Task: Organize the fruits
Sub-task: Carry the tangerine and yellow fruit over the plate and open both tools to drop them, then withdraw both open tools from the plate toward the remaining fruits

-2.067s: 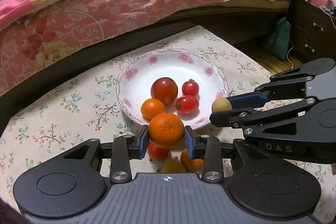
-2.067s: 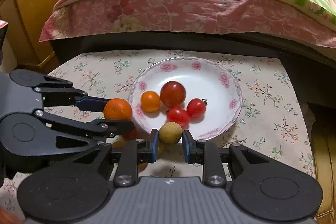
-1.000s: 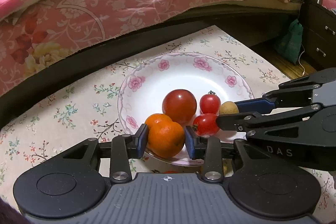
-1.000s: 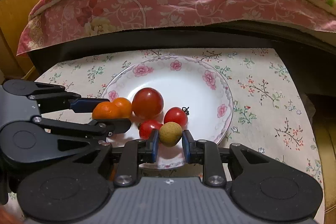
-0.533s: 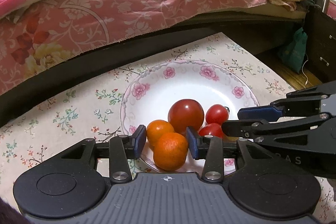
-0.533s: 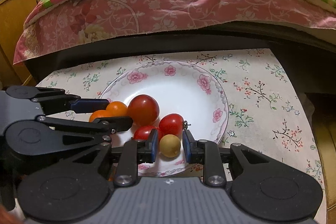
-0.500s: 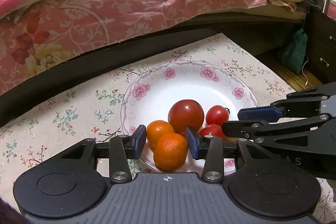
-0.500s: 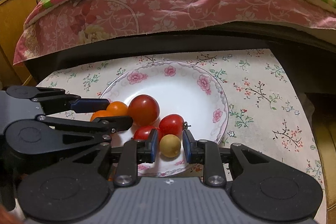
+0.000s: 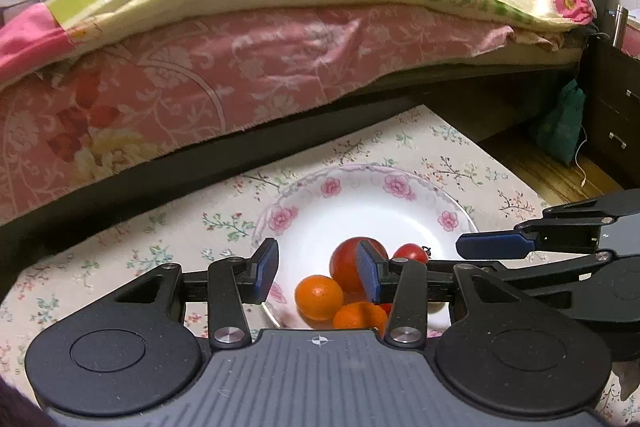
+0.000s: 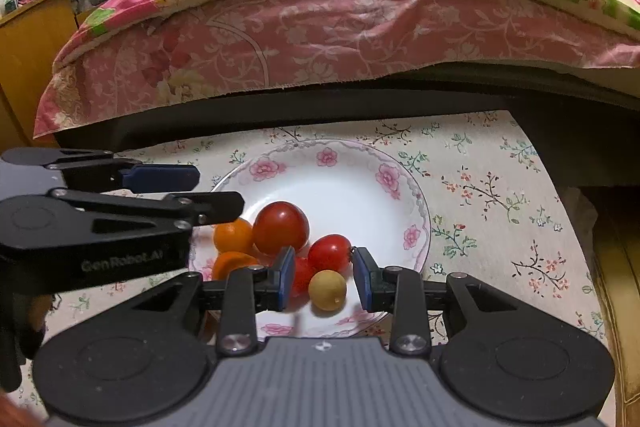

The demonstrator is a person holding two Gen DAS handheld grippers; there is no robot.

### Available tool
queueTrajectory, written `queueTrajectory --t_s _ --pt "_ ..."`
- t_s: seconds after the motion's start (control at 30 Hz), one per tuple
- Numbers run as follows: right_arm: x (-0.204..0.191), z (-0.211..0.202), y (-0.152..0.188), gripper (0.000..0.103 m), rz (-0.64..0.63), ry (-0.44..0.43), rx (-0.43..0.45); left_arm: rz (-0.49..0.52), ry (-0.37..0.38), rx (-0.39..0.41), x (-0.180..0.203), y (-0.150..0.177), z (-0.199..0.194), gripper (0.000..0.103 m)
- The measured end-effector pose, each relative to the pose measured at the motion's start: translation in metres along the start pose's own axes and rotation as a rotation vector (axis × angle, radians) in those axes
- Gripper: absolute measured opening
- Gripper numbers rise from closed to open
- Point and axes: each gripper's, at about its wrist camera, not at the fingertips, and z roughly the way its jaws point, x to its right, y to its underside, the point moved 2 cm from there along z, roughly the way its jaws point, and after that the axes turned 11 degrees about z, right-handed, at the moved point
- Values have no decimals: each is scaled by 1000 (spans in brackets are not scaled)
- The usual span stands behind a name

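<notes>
the small yellow fruit (image 10: 327,291) lies on the near part of the plate (image 10: 416,203), between the spread fingers of the right hand-held gripper (image 10: 322,279), touching neither. the orange (image 9: 360,315) sits on the plate's near edge, low and just short of the left hand-held gripper (image 9: 316,273), also wide and empty. both seem free to back off toward the tabletop (image 10: 500,187).

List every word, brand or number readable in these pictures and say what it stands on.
"GenRobot.AI": embossed on the black side of the left tool, seen from the right wrist view.
Nothing readable on the right tool; the mark on its body is a crosshair, not text.
Nothing on the plate, only pink flowers.
No other text shows.
</notes>
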Motion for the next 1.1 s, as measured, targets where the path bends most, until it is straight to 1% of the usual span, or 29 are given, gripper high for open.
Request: queueTrajectory --t_s 0.37,0.43,0.63,0.9,1.1 --pt "-11 -11 7 32 -31 -27 -9 8 -13 -32 3 11 -23 54" --pt "-13 -13 10 32 -38 -29 -19 10 -15 -40 2 15 -29 56" --pt "-19 -14 24 32 -50 -33 -69 4 -19 -82 4 33 -41 57" --pt "-29 -22 44 32 -76 -64 -112 -6 8 -120 12 52 -51 58" --pt "-32 -20 59 32 -88 -84 -160 12 19 -149 14 64 -52 58"
